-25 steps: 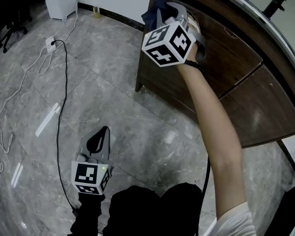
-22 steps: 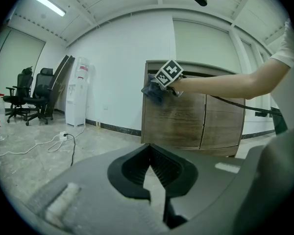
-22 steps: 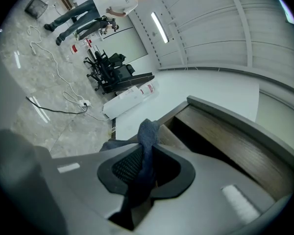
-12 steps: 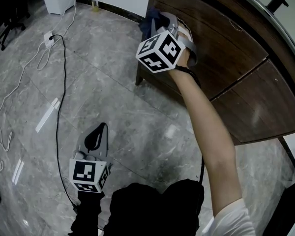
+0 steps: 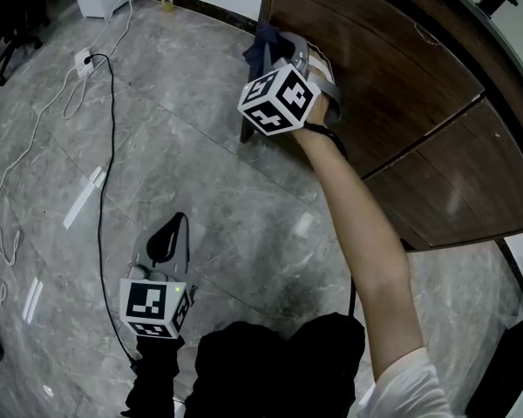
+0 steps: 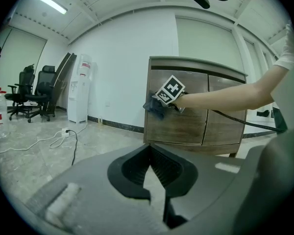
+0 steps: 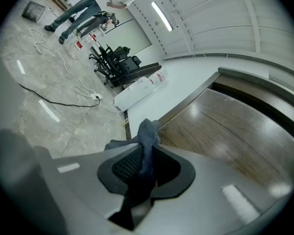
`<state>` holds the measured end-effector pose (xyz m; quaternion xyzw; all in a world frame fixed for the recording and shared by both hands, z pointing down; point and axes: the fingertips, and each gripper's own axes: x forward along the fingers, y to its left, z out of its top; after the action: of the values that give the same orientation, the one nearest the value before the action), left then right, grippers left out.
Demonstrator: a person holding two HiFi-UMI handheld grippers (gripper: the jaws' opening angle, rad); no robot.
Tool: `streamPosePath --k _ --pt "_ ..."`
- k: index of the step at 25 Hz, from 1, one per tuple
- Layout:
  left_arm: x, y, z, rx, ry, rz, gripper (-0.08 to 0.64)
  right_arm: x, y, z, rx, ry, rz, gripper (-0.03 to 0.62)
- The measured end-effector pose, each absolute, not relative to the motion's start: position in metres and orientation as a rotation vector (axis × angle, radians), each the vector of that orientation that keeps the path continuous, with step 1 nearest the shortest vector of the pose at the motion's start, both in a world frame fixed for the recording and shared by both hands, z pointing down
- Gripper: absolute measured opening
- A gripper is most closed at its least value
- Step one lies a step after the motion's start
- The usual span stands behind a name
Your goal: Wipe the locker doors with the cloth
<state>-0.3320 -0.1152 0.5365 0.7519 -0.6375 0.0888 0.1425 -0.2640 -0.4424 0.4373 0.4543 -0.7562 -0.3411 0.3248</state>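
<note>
The locker (image 5: 375,77) is a dark brown wooden cabinet with two doors, standing at the upper right of the head view. A dark blue cloth (image 5: 266,40) is pressed against the left door near its left edge. My right gripper (image 5: 283,49) is shut on this cloth; in the right gripper view the cloth (image 7: 147,138) runs between the jaws, with the door (image 7: 225,126) close on the right. My left gripper (image 5: 181,225) hangs low over the floor, away from the locker, its fingertips together and nothing between them. From the left gripper view (image 6: 148,153) the locker (image 6: 186,124) and the cloth (image 6: 154,106) show ahead.
A black cable (image 5: 113,146) and a white power strip (image 5: 83,59) lie on the grey stone floor at left. A white water dispenser (image 6: 78,89) stands by the wall. Office chairs (image 6: 34,89) are further left. People (image 7: 78,9) stand far off.
My right gripper has slid down the left door with the cloth in it. The left gripper has stayed in place.
</note>
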Motion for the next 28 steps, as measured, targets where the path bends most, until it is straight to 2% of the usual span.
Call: streamPosePath --k 28 --pt "-0.341 -0.113 0.554 2.135 -1.845 0.299 0.003 -0.258 -0.435 0.583 1.077 -1.976 -0.681 0.057"
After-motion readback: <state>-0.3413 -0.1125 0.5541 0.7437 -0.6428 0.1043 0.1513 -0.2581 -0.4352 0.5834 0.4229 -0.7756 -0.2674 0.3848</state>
